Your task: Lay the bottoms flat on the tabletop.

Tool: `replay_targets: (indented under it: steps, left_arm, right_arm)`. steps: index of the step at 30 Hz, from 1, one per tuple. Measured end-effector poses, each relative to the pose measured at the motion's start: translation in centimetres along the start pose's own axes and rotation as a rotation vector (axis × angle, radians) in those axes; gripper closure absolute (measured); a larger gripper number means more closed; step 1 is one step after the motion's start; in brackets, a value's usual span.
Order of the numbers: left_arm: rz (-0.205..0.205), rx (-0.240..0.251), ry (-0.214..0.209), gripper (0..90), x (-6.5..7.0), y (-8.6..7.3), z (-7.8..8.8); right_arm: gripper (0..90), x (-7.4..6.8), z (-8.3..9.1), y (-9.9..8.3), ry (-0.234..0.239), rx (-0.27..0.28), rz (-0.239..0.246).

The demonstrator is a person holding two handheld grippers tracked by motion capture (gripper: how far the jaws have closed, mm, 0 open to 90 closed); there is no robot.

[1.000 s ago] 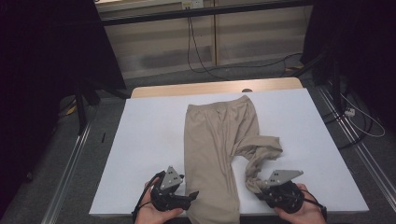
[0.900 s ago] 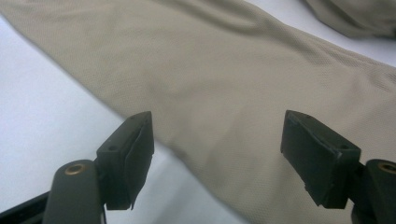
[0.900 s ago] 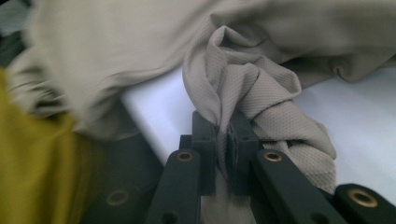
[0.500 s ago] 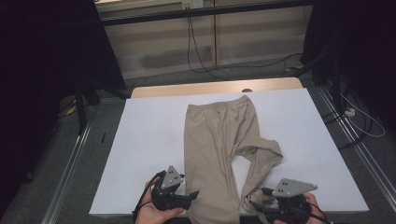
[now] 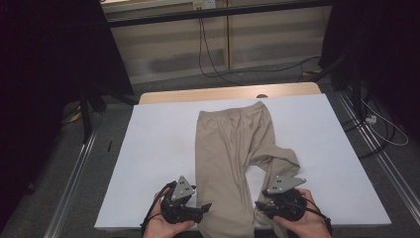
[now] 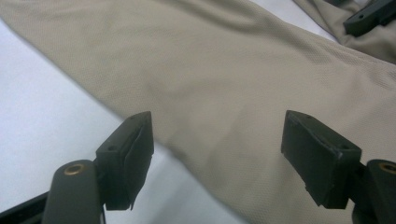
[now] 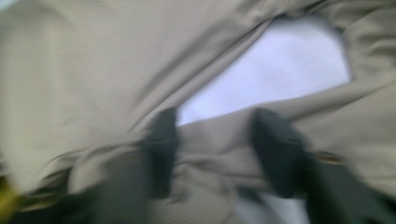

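Beige trousers (image 5: 233,148) lie lengthwise on the white table (image 5: 158,148), one leg folded back on the right with a gap of table showing. My left gripper (image 5: 205,208) rests at the near left edge of the trousers, open, its jaws (image 6: 217,149) wide over the fabric (image 6: 224,84) without pressing it. My right gripper (image 5: 257,206) is at the near right, pointing left at the folded leg. Its jaws (image 7: 215,149) have just been closing and stand apart, with a fold of the blurred fabric (image 7: 93,70) between them.
The table's near edge runs just under both hands. A wooden board (image 5: 228,93) borders the far side. Cables (image 5: 213,54) trail on the floor beyond, and metal rails (image 5: 74,173) run along both sides. A tip of the right gripper (image 6: 369,16) shows in the left gripper view.
The right gripper let the bunched leg drop, drew back toward the near edge, then shifted left to the fold again. The leg now lies flatter. The left gripper stayed put.
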State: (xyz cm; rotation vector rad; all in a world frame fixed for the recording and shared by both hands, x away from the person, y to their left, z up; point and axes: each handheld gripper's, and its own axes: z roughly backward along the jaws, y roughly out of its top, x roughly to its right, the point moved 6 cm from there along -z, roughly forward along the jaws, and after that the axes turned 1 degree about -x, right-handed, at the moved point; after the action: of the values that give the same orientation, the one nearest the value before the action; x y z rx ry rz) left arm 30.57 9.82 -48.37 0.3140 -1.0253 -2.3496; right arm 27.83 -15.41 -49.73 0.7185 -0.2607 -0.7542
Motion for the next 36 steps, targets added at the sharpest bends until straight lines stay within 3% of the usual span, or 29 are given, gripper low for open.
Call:
replay_targets:
  steps: [1, 3, 13, 15, 18, 20, 22, 25, 27, 30, 32, 36]
  left_arm:
    - [0.001, 0.001, 0.0, 25.7, 0.0, 0.0, 0.0]
    - [-0.001, 0.002, -0.001, 25.7, 0.0, 0.0, 0.0]
    - [0.001, -0.005, 0.002, 25.7, 0.0, 0.0, -0.1]
    - [0.001, -0.004, 0.0, 25.7, 0.1, 0.0, -0.1]
    - [-0.002, -0.006, 0.0, 25.7, 0.0, 0.0, -0.2]
    - [-0.001, -0.006, 0.0, 25.7, 0.0, 0.1, -0.2]
    - [-0.002, -0.007, 0.0, 25.7, 0.0, 0.1, -0.2]
    - [-0.004, -0.008, -0.001, 25.7, 0.0, 0.1, -0.3]
    - [-0.003, -0.008, -0.001, 25.7, 0.0, 0.1, -0.2]
    - [0.003, -0.003, -0.003, 25.7, 0.0, 0.1, -0.1]
    - [0.001, -0.002, -0.001, 25.7, -0.1, 0.0, -0.1]
    - [-0.001, 0.0, -0.001, 25.6, 0.0, 0.0, 0.0]
  right_arm:
    - [78.7, -0.2, 0.2, -0.2, 0.006, -0.01, 0.009]
    - [85.9, -0.6, 0.7, -0.8, 0.001, -0.018, 0.027]
    - [87.0, -3.2, 3.6, -4.0, 0.067, -0.058, 0.044]
    - [83.3, -3.7, 3.7, -4.3, 0.081, -0.069, 0.044]
    - [61.7, -3.2, 4.1, -3.6, 0.054, -0.013, 0.019]
    - [57.2, -2.3, 4.2, -2.8, 0.035, 0.033, -0.004]
    - [52.4, -1.6, 3.9, -2.0, 0.01, 0.06, 0.002]
    - [51.3, -1.2, 2.7, -1.1, 0.015, 0.058, 0.021]
    - [52.9, -1.2, 1.6, -0.7, 0.02, 0.039, 0.033]
    - [64.8, -1.2, 0.5, -0.9, 0.025, -0.006, 0.042]
    - [82.4, -1.4, 0.9, -1.1, 0.049, -0.01, 0.04]
    - [87.4, -1.9, 2.1, -2.2, 0.072, -0.023, 0.036]
